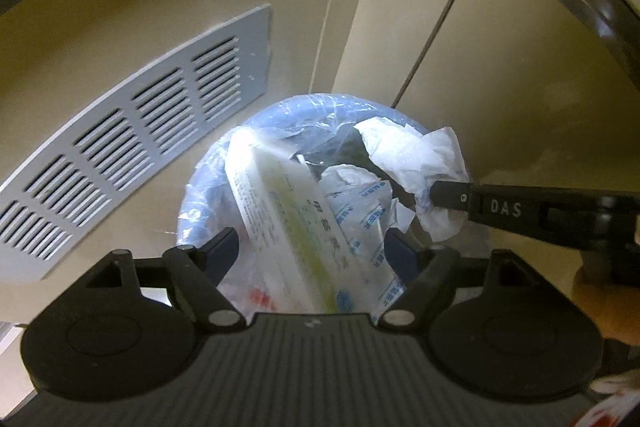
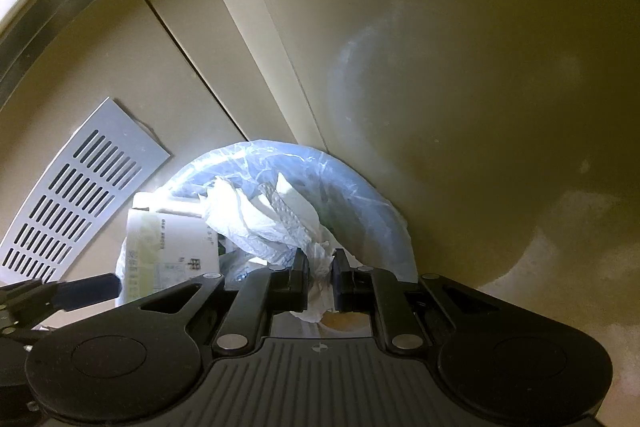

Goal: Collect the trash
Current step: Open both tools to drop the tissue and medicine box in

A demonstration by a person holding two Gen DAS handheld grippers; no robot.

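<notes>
Tissue [image 2: 316, 267], crumpled, light, soft, tears easily: lower centre of right view, over bin [image 2: 384, 203]. Right gripper [image 2: 321, 281] pinches its tail (best hold: bunched middle). Left gripper [image 1: 314, 251] spread wide, empty, above carton [image 1: 280, 211].

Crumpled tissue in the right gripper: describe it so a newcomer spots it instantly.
Find the bag-lined bin against the beige cabinet. Over its near rim, the right gripper pinches a crumpled white tissue. Unlike the flat printed carton beside it, it is soft, wrinkled and unprinted.
</notes>
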